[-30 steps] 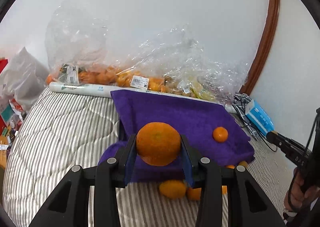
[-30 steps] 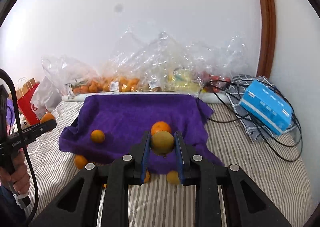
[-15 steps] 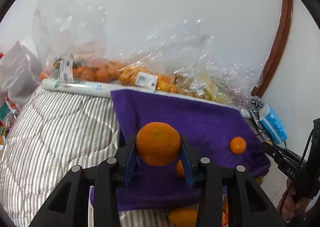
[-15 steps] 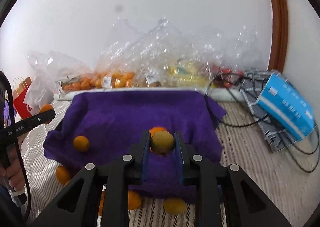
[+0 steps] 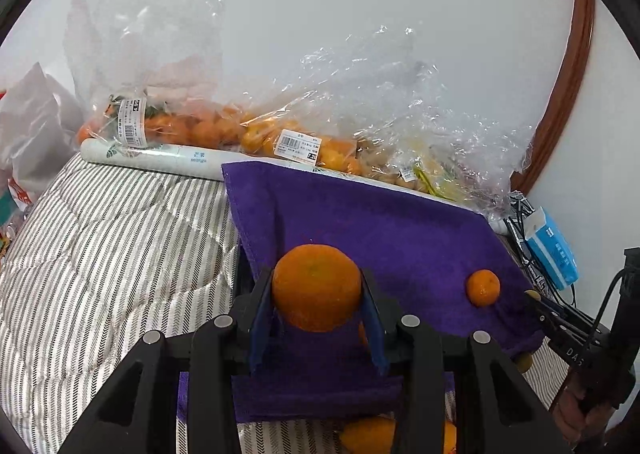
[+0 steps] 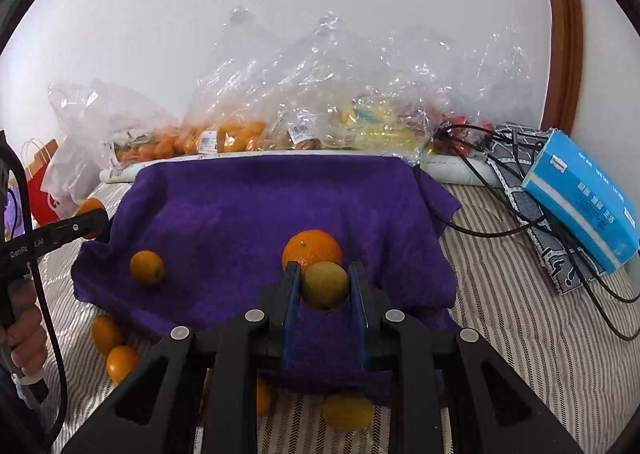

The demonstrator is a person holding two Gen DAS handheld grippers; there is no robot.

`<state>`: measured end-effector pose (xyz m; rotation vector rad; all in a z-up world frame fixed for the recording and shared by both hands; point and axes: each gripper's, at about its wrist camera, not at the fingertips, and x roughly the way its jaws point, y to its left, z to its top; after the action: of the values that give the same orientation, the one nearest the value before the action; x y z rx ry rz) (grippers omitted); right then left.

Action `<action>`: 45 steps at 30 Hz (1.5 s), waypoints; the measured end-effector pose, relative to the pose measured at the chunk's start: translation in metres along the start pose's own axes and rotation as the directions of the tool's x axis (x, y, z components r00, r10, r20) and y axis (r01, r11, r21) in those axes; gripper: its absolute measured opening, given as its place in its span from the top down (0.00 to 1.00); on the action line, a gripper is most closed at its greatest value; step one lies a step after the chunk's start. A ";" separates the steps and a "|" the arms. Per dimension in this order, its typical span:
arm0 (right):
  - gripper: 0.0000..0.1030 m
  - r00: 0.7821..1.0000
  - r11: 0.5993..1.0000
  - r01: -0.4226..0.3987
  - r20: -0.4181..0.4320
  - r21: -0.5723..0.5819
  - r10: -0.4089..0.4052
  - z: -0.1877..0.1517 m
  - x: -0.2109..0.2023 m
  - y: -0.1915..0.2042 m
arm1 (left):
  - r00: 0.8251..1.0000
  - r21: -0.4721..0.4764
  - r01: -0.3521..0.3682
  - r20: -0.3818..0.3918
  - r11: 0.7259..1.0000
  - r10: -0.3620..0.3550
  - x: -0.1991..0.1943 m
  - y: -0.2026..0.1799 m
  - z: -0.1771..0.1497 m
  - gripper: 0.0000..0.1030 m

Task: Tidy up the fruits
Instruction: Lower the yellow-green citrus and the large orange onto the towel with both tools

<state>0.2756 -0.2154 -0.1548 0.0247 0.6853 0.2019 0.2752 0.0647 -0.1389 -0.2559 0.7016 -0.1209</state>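
My left gripper (image 5: 316, 294) is shut on a large orange (image 5: 316, 288), held over the near left part of the purple towel (image 5: 380, 238). A small orange (image 5: 483, 287) lies on the towel to its right. My right gripper (image 6: 324, 286) is shut on a yellow-green citrus fruit (image 6: 325, 285), over the towel (image 6: 260, 210) just in front of a large orange (image 6: 312, 248). A small orange (image 6: 147, 267) lies on the towel's left. Loose fruits (image 6: 108, 334) and a yellow one (image 6: 347, 411) lie on the striped bedding below the towel's front edge.
Clear plastic bags of oranges (image 5: 200, 126) and other fruit (image 6: 372, 126) line the wall behind the towel. A blue tissue box (image 6: 584, 198) and black cables (image 6: 500, 230) lie at the right. A red bag (image 6: 40, 190) stands at the left.
Both grippers have moved forward over the towel with their fruits still held; the towel and bags appear closer, and the loose fruits have dropped lower in view.
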 end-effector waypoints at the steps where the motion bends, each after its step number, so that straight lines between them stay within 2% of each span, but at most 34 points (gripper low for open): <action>1: 0.77 1.000 1.000 -0.001 -0.006 0.003 0.001 -0.001 0.001 -0.001 | 1.000 -0.002 0.001 -0.002 1.000 -0.001 0.000 0.000 0.000 0.62; 16: 0.77 0.999 1.000 -0.004 -0.050 -0.015 0.003 -0.008 0.014 0.002 | 0.997 0.020 -0.029 -0.076 0.999 0.030 0.016 -0.005 -0.005 0.62; 45: 0.77 0.996 0.999 0.004 -0.089 -0.043 -0.008 -0.012 0.023 0.008 | 0.988 0.054 -0.058 -0.137 0.997 0.065 0.028 -0.005 -0.011 0.62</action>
<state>0.2840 -0.2034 -0.1779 -0.0276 0.7698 0.2133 0.2894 0.0520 -0.1626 -0.1793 0.8426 -0.0980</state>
